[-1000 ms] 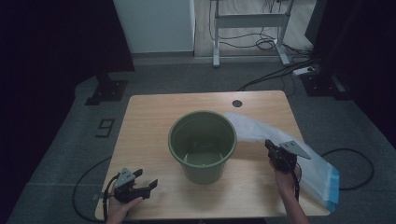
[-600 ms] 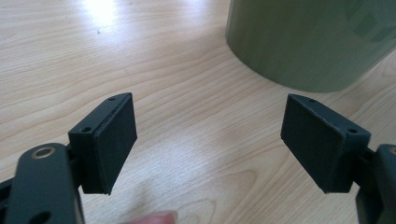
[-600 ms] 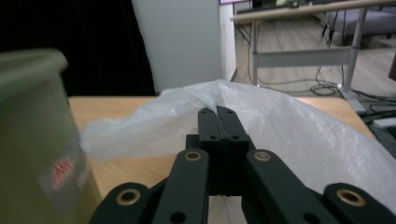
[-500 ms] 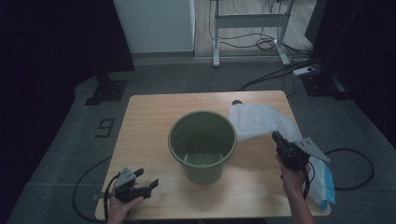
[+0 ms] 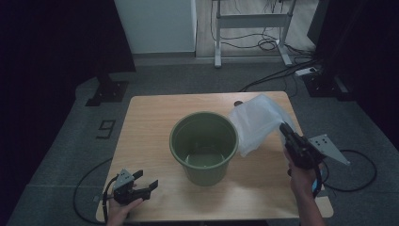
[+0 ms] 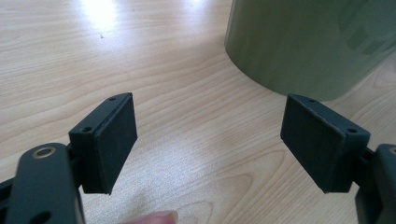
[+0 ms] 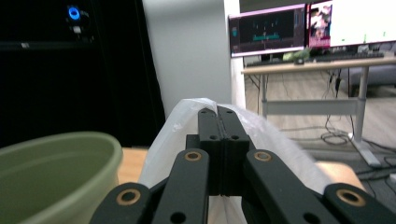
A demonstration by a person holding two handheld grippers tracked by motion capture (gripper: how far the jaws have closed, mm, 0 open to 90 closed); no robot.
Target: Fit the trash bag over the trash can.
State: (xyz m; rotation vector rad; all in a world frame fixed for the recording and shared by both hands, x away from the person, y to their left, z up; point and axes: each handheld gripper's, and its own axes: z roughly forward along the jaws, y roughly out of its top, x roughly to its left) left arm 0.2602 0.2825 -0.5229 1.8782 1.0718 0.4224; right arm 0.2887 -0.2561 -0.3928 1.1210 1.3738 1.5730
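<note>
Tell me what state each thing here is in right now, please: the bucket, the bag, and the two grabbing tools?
Green bucket: upright on the table, nothing visible inside.
Plastic bag: lifted off the table, pinched at its edge, hanging beside the bucket's rim.
Right gripper: fingers shut on the bag.
Left gripper: fingers wide open, holding nothing, low over the table.

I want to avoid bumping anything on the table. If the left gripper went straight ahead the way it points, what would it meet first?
Probably the green bucket: the open left gripper faces its lower wall across bare table, slightly right of centre.
</note>
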